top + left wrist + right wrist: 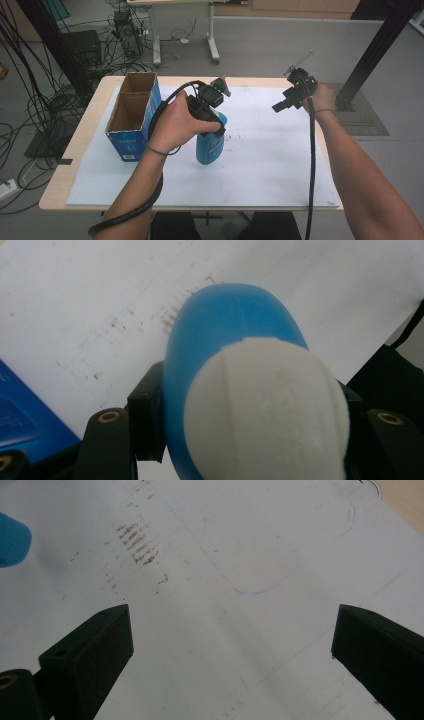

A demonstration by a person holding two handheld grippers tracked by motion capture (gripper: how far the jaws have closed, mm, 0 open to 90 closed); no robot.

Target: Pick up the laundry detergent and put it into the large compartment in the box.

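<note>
A blue bottle [210, 145] with a white cap [267, 410] stood near the centre of the high view, on the white sheet [260, 165] covering the table [80, 150]. The left gripper [212, 117] pinched it, jaws pressed against either side just below the cap. The bottle's label print was too small to read. Left of it stood an open blue box [132, 117], two compartments showing nothing inside; its lettering was illegible. At upper right, the right gripper [287, 102] hung above the sheet, jaws spread wide, holding nothing.
</note>
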